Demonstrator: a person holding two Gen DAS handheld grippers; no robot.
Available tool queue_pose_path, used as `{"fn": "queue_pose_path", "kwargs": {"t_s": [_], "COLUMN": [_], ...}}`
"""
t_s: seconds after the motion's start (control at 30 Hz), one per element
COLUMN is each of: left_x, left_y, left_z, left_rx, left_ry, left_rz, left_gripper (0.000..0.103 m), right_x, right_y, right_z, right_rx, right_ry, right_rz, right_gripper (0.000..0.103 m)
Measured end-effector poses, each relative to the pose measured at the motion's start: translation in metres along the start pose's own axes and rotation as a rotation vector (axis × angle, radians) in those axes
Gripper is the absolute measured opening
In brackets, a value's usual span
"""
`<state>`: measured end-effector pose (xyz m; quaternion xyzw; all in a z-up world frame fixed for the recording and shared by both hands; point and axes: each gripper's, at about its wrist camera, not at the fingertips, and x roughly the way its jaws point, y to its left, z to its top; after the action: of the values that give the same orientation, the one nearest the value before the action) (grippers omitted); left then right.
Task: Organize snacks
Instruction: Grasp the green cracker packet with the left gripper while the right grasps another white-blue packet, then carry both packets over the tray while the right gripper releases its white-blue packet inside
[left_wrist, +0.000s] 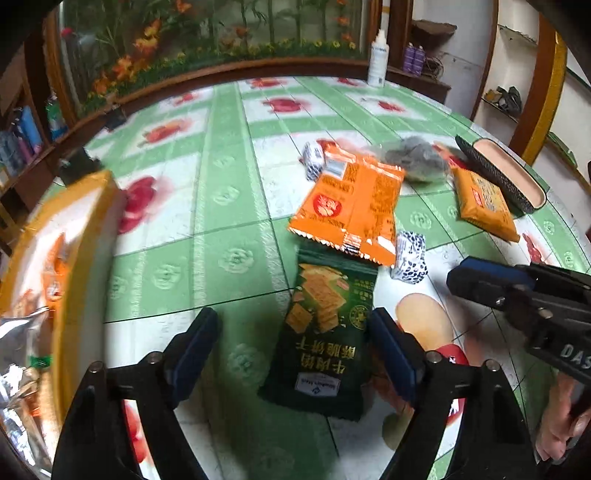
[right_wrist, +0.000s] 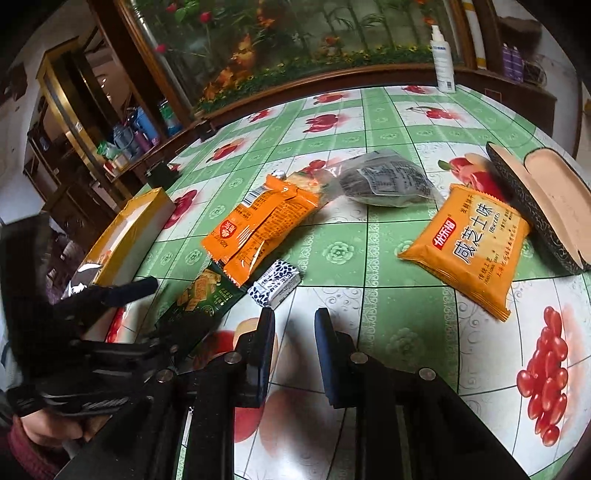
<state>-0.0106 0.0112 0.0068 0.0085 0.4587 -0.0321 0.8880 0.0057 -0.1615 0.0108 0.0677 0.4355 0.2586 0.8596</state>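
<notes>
Left tongs (left_wrist: 291, 339): apart, pads either side of the lower half of the green packet, neither plainly pressing it; nothing lifted.
Right tongs (right_wrist: 294, 349): nearly together with a slim gap, nothing between them, over bare tabletop (right_wrist: 406, 295).
Green packet (left_wrist: 325, 332): dark green biscuit pack lying flat on the tabletop; printed crackers, large gold Chinese characters seen upside down, and a white patch reading "Member's Mark". Its far end is tucked under the orange packet.
Orange packet (left_wrist: 351, 206): flat, back side up, with a round red-and-white logo, barcode and fine print too small to read; it sits near the middle of the tabletop.
Yellow-orange packet (right_wrist: 469, 247): lies well to the right, against the open case; red label with white Chinese characters, big black characters, the word "BISCUITS" in small type.
Blue-and-white packets: one small wrapped piece (right_wrist: 273, 282) touches the near corner of the orange packet; another (left_wrist: 314, 162) lies at its far end. Their print cannot be read.
Clear bag (right_wrist: 384, 181): dark contents, white label, text illegible; beyond the orange packet.
Yellow box (right_wrist: 133, 229): open, white inside, at the left edge of the tabletop, with silver foil wrappers in it.
Open case (right_wrist: 543, 199): dark patterned shell, peach lining.
Spray bottle (right_wrist: 443, 62): white, at the far edge; label unreadable.
Tabletop cloth: green checks with fruit pictures.
</notes>
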Motion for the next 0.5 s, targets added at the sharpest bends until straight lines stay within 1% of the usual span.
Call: {"fn": "queue_pose_path", "kwargs": {"t_s": [0.03,0.07,0.13,0.17,0.23,0.33,0.4,0.47,0.5], "left_x": [0.001,0.001,-0.002,-0.003,-0.006,-0.014,-0.021,-0.027,-0.028], "left_y": [-0.001,-0.001,-0.002,-0.002,0.0,0.009,0.014,0.023,0.027], "left_z": [0.0,0.0,0.0,0.0,-0.003,-0.013,-0.022,-0.026,-0.027], "left_rx": [0.009,0.012,0.015,0.014,0.018,-0.008,-0.011,-0.048,-0.056], "left_ry": [-0.012,-0.019,-0.038,-0.046,-0.039,-0.027,-0.023,-0.019,-0.016], "left_rz": [0.016,0.013,0.017,0.025,0.038,0.022,0.019,-0.014,-0.013], "left_gripper": [0.082,0.078,0.059,0.043,0.043,0.043,0.043,0.043,0.043], "right_x": [0.0,0.0,0.0,-0.001,-0.001,0.002,0.001,-0.004,-0.006], "right_y": [0.001,0.002,0.004,0.005,0.007,0.012,0.017,0.019,0.022], "right_z": [0.0,-0.001,-0.002,-0.002,-0.002,-0.005,-0.01,-0.017,-0.02], "right_rx": [-0.002,-0.007,-0.019,-0.023,-0.032,-0.051,-0.056,-0.024,-0.026], "right_ry": [-0.001,-0.001,-0.001,-0.003,-0.003,0.015,0.042,0.065,0.071], "right_rz": [0.0,0.001,0.003,0.003,0.01,0.03,0.064,0.093,0.104], "right_gripper": [0.024,0.024,0.024,0.024,0.024,0.025,0.025,0.031,0.036]}}
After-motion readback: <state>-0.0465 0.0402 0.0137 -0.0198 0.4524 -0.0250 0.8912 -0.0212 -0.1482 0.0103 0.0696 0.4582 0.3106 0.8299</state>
